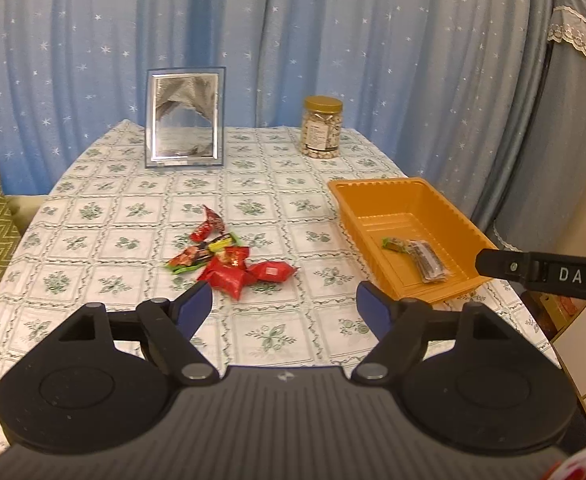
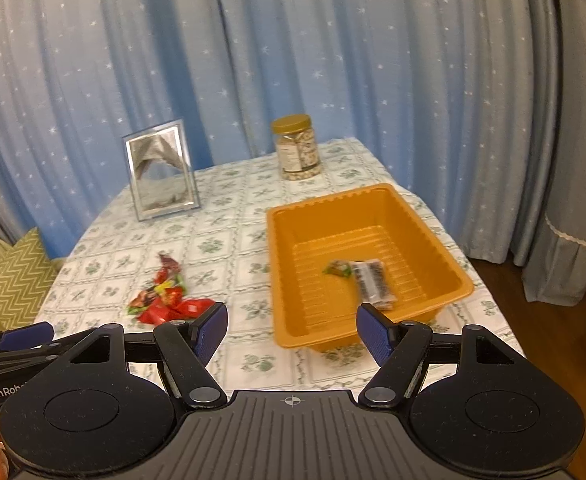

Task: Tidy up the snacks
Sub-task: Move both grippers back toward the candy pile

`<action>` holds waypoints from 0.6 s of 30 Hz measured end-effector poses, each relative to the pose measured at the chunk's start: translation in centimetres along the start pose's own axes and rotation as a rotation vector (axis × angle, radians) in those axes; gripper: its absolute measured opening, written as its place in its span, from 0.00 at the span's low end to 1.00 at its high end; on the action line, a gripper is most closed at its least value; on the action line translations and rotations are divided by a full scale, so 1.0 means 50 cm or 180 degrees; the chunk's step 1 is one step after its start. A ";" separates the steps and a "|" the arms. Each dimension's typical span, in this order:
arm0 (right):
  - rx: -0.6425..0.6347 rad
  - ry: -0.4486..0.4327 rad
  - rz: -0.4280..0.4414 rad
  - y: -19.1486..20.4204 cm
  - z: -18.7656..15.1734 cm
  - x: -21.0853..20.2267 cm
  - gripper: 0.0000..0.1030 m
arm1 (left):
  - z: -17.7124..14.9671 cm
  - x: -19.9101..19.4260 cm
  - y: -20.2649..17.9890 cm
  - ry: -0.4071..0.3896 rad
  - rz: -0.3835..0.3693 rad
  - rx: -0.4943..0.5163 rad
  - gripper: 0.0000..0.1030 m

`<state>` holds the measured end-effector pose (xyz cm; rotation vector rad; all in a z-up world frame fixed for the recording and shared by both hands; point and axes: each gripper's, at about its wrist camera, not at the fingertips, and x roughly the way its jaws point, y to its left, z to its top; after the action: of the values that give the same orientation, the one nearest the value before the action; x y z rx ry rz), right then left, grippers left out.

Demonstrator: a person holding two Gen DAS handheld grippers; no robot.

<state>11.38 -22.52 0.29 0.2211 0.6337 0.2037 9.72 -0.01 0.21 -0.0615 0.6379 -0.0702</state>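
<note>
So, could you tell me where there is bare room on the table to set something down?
Free: the cloth between the snack pile and the orange tray, and between the picture frame and the jar. Crowded: the pile itself and the tray's near end.

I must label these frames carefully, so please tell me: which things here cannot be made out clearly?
- Jar label: too small to read, both views.
- Dark packet in the orange tray: print blurred, both views.
- Snack pile: packets overlap, so no exact count; the right view is blurred.
- Right gripper: cut off by the left view's edge, only one finger shows.
</note>
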 end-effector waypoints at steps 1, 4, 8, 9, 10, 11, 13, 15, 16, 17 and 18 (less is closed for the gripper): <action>-0.0007 -0.0001 0.0023 0.006 0.000 0.000 0.69 | 0.001 -0.006 0.004 -0.0008 0.0017 -0.0012 0.75; -0.0033 -0.0006 0.0095 0.020 -0.003 -0.001 0.69 | 0.003 -0.023 0.016 -0.0044 0.0080 -0.0036 0.76; -0.0063 -0.0010 0.0160 0.034 -0.004 0.003 0.69 | 0.005 -0.039 0.030 -0.0076 0.0139 -0.0071 0.77; -0.0071 -0.0007 0.0174 0.038 -0.004 0.005 0.69 | 0.006 -0.041 0.033 -0.0079 0.0145 -0.0077 0.77; -0.0076 -0.0009 0.0186 0.040 -0.005 0.005 0.69 | 0.007 -0.043 0.036 -0.0081 0.0150 -0.0076 0.77; -0.0073 -0.0012 0.0193 0.043 -0.004 0.007 0.69 | 0.006 -0.045 0.037 -0.0086 0.0157 -0.0070 0.78; -0.0073 -0.0008 0.0218 0.049 -0.005 0.009 0.69 | 0.008 -0.045 0.043 -0.0096 0.0170 -0.0073 0.78; -0.0118 -0.0013 0.0236 0.058 -0.006 0.010 0.69 | 0.007 -0.045 0.049 -0.0105 0.0172 -0.0094 0.78; -0.0148 -0.0019 0.0249 0.063 -0.007 0.010 0.69 | 0.008 -0.043 0.053 -0.0105 0.0175 -0.0101 0.78; -0.0175 -0.0017 0.0264 0.068 -0.009 0.012 0.69 | 0.007 -0.042 0.057 -0.0108 0.0187 -0.0108 0.78; -0.0204 -0.0010 0.0281 0.073 -0.010 0.014 0.69 | 0.006 -0.041 0.063 -0.0113 0.0199 -0.0121 0.78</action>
<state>11.19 -18.78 0.50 0.1878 0.6138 0.3082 8.40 3.30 1.45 -0.0792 0.6052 0.0032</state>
